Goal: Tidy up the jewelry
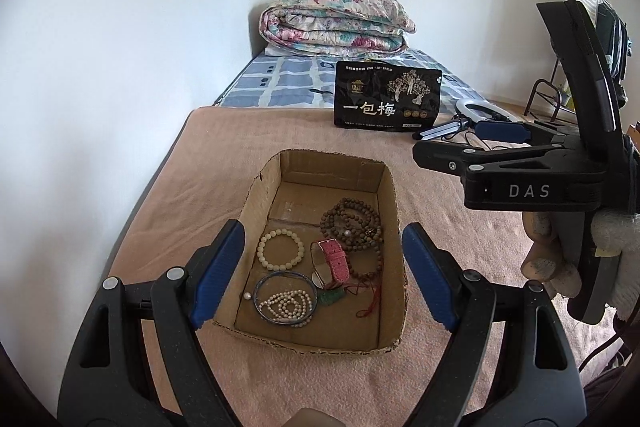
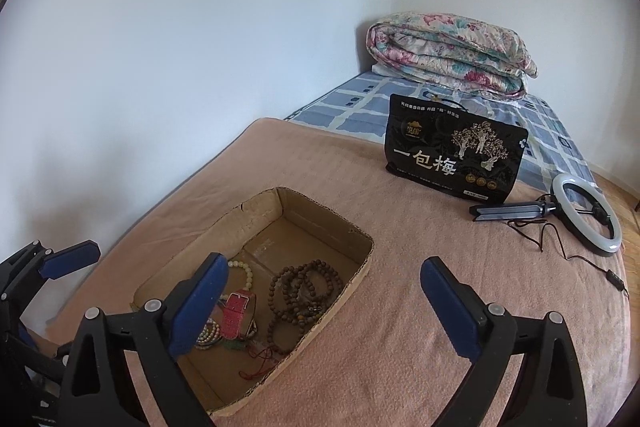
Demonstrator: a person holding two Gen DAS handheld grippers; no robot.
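- Bedroom, white walls: pink blanket (image 1: pixel 280 131) spread over bed, floral quilt (image 1: pixel 336 23) folded at far end.
- Cardboard box (image 1: pixel 394 227) sits mid-blanket w/ jewelry inside: brown bead strands (image 1: pixel 352 223), cream bead bracelet (image 1: pixel 280 249), pink watch strap (image 1: pixel 336 259), pearl string (image 1: pixel 286 303) inside blue bangle (image 1: pixel 262 283).
- Left gripper (image 1: pixel 322 275) above box, jaws spread, nothing between.
- Right gripper (image 2: pixel 324 307) beside box, jaws wide, empty.
- Black snack bag (image 2: pixel 456 151) & ring light (image 2: pixel 612 223) further back.

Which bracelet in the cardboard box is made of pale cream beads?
The cream bead bracelet at the box's left; the brown bead strands are dark, the bangle thin blue.
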